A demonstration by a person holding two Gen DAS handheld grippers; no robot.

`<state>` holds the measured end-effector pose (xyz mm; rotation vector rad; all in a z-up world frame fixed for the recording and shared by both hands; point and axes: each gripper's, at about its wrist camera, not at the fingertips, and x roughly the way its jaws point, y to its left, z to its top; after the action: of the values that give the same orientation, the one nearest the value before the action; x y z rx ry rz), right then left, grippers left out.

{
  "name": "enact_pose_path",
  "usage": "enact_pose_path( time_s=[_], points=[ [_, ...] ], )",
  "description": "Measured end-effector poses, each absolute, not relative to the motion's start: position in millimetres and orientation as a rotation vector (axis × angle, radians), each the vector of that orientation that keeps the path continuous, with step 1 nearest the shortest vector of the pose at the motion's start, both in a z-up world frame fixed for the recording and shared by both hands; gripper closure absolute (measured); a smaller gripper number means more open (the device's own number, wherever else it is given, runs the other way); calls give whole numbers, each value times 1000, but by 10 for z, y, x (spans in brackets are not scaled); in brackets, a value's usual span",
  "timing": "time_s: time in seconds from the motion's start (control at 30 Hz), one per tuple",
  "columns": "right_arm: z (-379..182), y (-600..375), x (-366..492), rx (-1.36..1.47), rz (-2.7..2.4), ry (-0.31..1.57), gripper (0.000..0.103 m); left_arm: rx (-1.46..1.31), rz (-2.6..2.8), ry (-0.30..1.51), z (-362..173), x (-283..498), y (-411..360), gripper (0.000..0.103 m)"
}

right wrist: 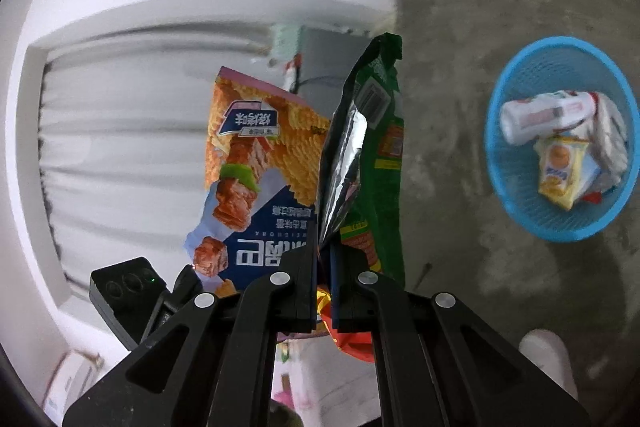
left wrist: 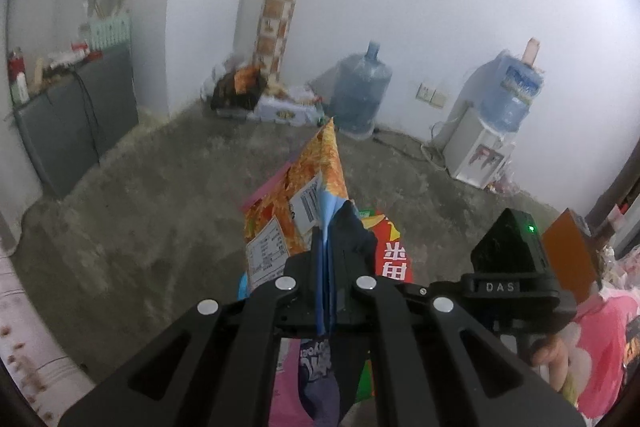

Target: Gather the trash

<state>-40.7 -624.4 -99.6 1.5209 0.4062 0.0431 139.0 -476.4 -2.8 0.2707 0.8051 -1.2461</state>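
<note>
My left gripper [left wrist: 332, 227] is shut on the edge of an orange snack bag [left wrist: 308, 187], which stands up and forward from the fingers. A red wrapper [left wrist: 394, 251] shows just right of it. My right gripper [right wrist: 324, 247] is shut on a green snack bag [right wrist: 380, 147] with a silver lining, held upright. The orange and blue snack bag [right wrist: 256, 163] hangs just left of it. A red wrapper [right wrist: 348, 339] peeks out under the fingers. A blue mesh basket [right wrist: 516, 195] stands on the floor at the right, with several wrappers and a white bottle [right wrist: 544, 115] inside.
Bare concrete floor [left wrist: 140, 219] spreads ahead. Along the far wall stand a tall patterned carton [left wrist: 280, 19], a trash pile [left wrist: 240, 87], a water jug [left wrist: 360, 91] and a dispenser [left wrist: 480, 155]. A grey cabinet [left wrist: 80, 115] is at left. A hand [left wrist: 550, 351] and pink clothing are at right.
</note>
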Motion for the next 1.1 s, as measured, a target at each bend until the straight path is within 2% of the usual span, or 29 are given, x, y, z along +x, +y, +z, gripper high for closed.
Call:
enact_pose_path(
  time_s=[0.13,0.2,0.23,0.27,0.3,0.33,0.4,0.5,0.57,0.83,0.87,1.1],
  points=[
    [-1363,-6449,-473,1569,-26,387,97,303,-1280,877,-412,1362,-5181,100],
    [-1618,-6523,-489,1584,-92,449,91,319,-1283,930,-632,1347,-5378,99],
    [-1812,-6563,-540,1595,-187,511,86,331,-1285,951,-733,1333,-5459,92],
    [-1967,-6594,-586,1595,-247,542,72,348,-1295,994,-903,1310,-5576,79],
    [-2136,-6621,-648,1598,-310,571,60,354,-1299,1048,-1082,1301,-5684,71],
    [-2255,-6622,-705,1603,-380,610,57,359,-1286,1085,-1199,1300,-5747,57],
    [-2451,-6631,-835,1617,-477,676,57,365,-1250,1169,-1482,1313,-5885,53],
    [-2549,-6576,-1042,1665,-490,631,56,370,-1184,1223,-1649,1340,-5916,48],
    [-2495,-6536,-1113,1645,-514,608,53,320,-1182,1223,-1602,1388,-5861,38],
    [-1964,-6447,-1314,1509,-603,508,52,221,-1216,1128,-927,1433,-5527,33],
    [-1989,-6438,-1226,1486,-610,505,52,213,-1223,1113,-832,1406,-5478,31],
    [-1189,-5948,-1025,1132,-636,579,45,159,-1257,970,41,1247,-4658,19]
  ],
)
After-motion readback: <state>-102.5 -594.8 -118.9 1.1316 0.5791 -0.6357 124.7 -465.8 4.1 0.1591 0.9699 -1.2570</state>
